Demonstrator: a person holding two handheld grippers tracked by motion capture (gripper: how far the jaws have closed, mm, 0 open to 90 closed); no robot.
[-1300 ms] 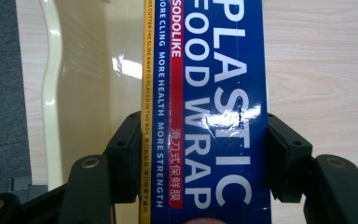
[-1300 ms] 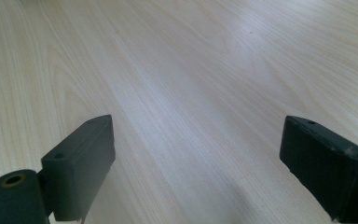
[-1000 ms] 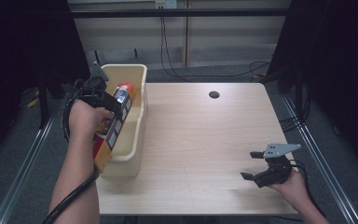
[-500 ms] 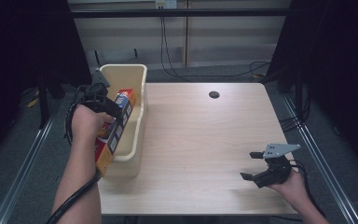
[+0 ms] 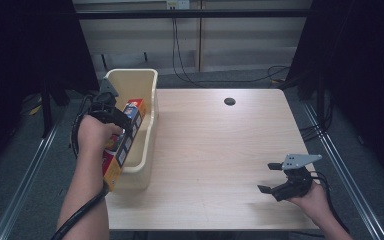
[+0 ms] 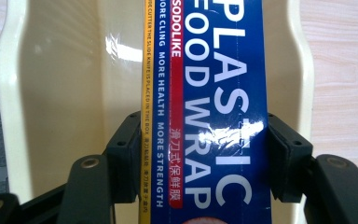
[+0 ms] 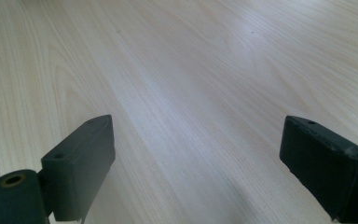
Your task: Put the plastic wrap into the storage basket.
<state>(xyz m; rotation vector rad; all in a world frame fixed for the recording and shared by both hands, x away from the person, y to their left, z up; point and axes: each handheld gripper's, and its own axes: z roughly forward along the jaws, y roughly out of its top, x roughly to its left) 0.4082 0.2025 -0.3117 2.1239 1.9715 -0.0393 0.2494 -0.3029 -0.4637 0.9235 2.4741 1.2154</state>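
While the right gripper [image 5: 275,176] stays spread, the left gripper [image 6: 204,154] pinches the plastic wrap box [image 6: 205,93], seemingly deeper (hard to judge) inside the bin [image 5: 147,90].

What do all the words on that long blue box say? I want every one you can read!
All on the long blue, red and yellow cardboard wrap box held over the cream plastic bin:
"PLASTIC FOOD WRAP", big white letters.
"SODOLIKE", on the red strip, top cut off.
"MORE CLING MORE HEALTH MORE STRENGTH", small white letters.
Chinese characters on the red strip: too small to read surely.
Yellow edge print: too small to read.
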